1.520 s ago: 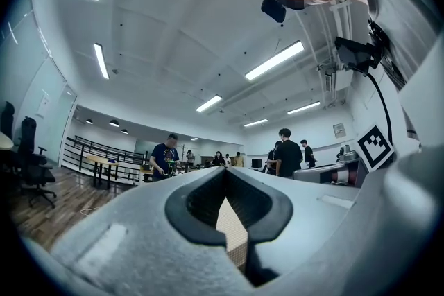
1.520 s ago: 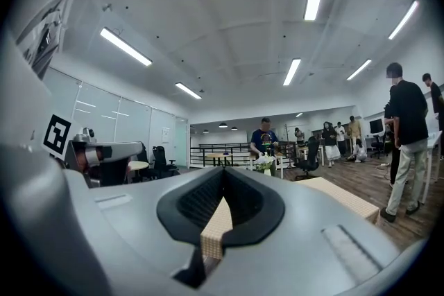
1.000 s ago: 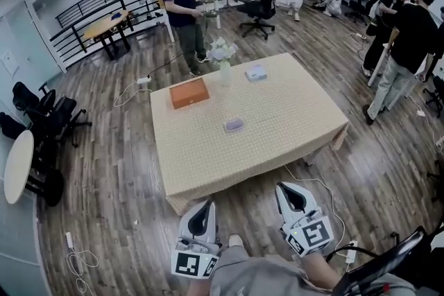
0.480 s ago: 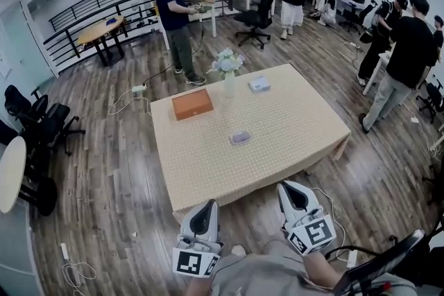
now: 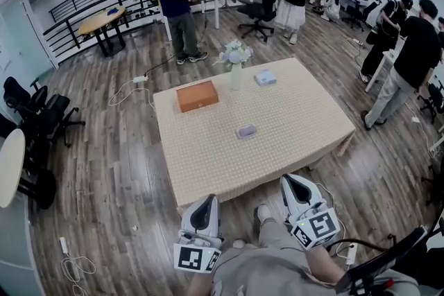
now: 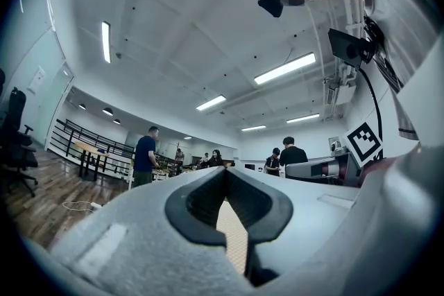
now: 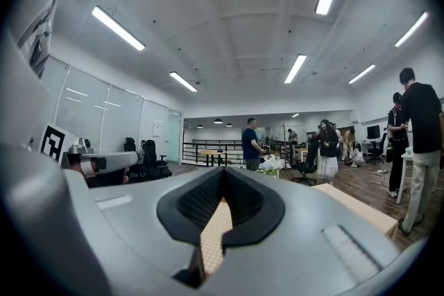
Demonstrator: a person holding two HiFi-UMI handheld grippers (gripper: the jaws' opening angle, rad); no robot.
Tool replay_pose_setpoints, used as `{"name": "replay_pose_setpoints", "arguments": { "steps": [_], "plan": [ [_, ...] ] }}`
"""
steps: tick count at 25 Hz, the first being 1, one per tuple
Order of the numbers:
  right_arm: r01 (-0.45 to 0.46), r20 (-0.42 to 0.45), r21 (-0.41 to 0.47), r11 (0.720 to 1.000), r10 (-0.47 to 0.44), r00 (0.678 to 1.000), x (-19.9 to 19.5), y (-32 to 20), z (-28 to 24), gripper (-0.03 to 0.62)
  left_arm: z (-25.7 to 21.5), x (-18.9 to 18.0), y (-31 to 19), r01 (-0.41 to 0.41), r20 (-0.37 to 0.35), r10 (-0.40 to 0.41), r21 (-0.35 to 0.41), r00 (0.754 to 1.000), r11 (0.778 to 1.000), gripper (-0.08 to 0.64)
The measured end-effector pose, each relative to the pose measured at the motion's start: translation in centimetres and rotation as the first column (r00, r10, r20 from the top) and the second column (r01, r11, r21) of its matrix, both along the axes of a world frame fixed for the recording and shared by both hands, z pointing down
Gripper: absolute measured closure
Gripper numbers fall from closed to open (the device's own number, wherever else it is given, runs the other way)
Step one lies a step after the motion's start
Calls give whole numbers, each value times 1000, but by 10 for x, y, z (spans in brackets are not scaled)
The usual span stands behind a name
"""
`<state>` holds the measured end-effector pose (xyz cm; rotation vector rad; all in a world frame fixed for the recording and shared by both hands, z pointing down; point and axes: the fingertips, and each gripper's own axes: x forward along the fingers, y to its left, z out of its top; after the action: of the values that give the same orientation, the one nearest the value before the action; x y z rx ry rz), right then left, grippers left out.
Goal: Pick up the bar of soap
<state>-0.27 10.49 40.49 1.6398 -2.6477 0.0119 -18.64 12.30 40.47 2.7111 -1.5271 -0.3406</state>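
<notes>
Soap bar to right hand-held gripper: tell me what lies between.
Head view: only bare tablecloth lies between the soap bar and the right hand-held gripper.

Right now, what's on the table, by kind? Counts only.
Bar of soap: 1
Orange box: 1
Vase of flowers: 1
Small pale box: 1
Total: 4
</notes>
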Motion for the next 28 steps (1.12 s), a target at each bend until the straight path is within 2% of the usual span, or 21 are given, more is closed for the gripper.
{"name": "replay_pose_setpoints", "arguments": {
  "steps": [12,28],
  "plan": [
    [44,8,3,999,-44,999,-6,-45,1,594,3,-10,-39,68,-21,-68,8,997,998,566],
    [114,72,-15,993,-113,991,29,-193,7,594,-13,39,-167,113,32,-113,7,993,994,566]
  ]
}}
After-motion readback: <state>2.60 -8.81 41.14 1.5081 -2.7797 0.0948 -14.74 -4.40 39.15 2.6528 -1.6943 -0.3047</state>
